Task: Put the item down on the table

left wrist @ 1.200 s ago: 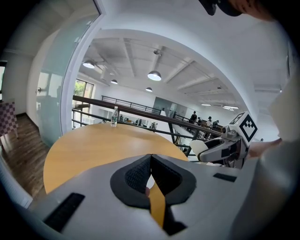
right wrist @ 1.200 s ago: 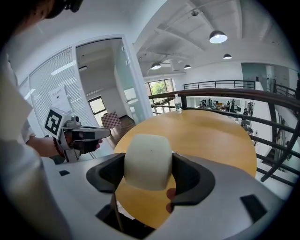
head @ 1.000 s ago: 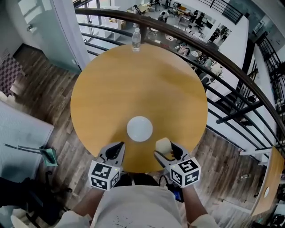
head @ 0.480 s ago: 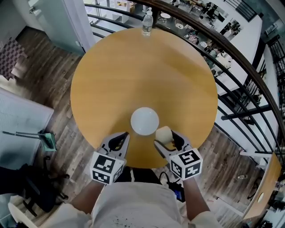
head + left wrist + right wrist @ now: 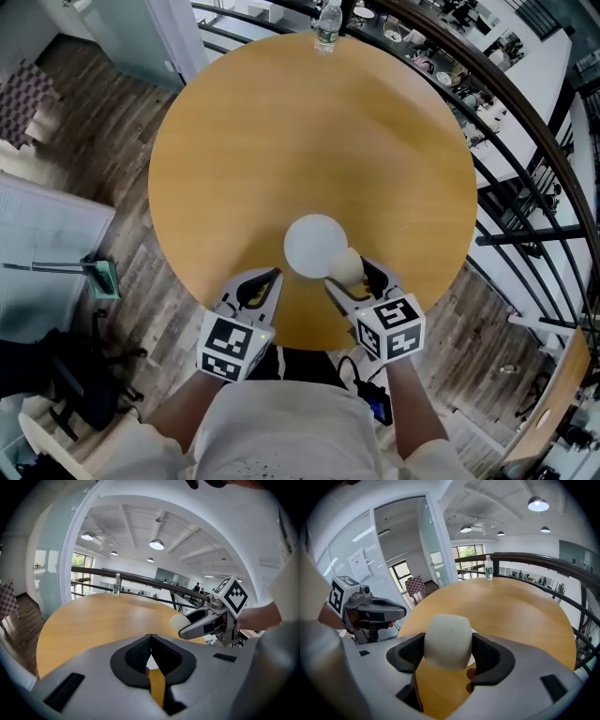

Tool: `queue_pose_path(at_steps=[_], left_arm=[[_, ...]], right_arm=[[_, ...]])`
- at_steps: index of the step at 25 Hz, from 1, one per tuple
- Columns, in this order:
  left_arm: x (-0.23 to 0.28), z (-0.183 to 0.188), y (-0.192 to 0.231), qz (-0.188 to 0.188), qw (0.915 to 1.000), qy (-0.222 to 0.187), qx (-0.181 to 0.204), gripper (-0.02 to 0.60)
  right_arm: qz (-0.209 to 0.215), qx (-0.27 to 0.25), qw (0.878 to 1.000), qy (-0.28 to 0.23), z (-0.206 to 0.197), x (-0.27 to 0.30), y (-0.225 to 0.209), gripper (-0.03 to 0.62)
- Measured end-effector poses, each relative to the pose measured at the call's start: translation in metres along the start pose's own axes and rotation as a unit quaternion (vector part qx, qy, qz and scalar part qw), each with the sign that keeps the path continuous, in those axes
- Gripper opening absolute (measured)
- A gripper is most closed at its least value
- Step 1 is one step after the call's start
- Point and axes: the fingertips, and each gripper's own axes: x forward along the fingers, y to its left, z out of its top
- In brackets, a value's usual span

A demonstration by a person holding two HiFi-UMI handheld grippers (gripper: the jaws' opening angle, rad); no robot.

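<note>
A pale cream, rounded bun-like item (image 5: 447, 640) is squeezed between the jaws of my right gripper (image 5: 448, 652). In the head view the item (image 5: 345, 267) hangs at the right rim of a white plate (image 5: 313, 244) on the round wooden table (image 5: 309, 141), with the right gripper (image 5: 352, 280) behind it. My left gripper (image 5: 255, 289) hovers over the table's near edge, left of the plate; its jaws meet with nothing between them (image 5: 149, 652). The left gripper view shows the right gripper (image 5: 206, 620) carrying the item (image 5: 178, 620).
A clear water bottle (image 5: 327, 25) stands at the table's far edge, seen also as the bottle (image 5: 488, 569). A dark curved railing (image 5: 525, 122) runs behind and to the right. Wooden floor (image 5: 103, 197) lies left of the table.
Both grippers have moved forward over the table. The item in the right gripper has gone from short of the plate to its right rim. The left gripper stays beside it.
</note>
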Motion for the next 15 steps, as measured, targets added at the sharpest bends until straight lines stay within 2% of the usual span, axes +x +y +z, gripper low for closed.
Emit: queue_pose_path(at_steps=[15], left_arm=[[0.021,-0.018,0.021,0.002,0.9998,0.018,-0.007,0.023]], right_arm=[[0.006,-0.007,0.999,0.049,-0.016,0.061,-0.013,0.331]])
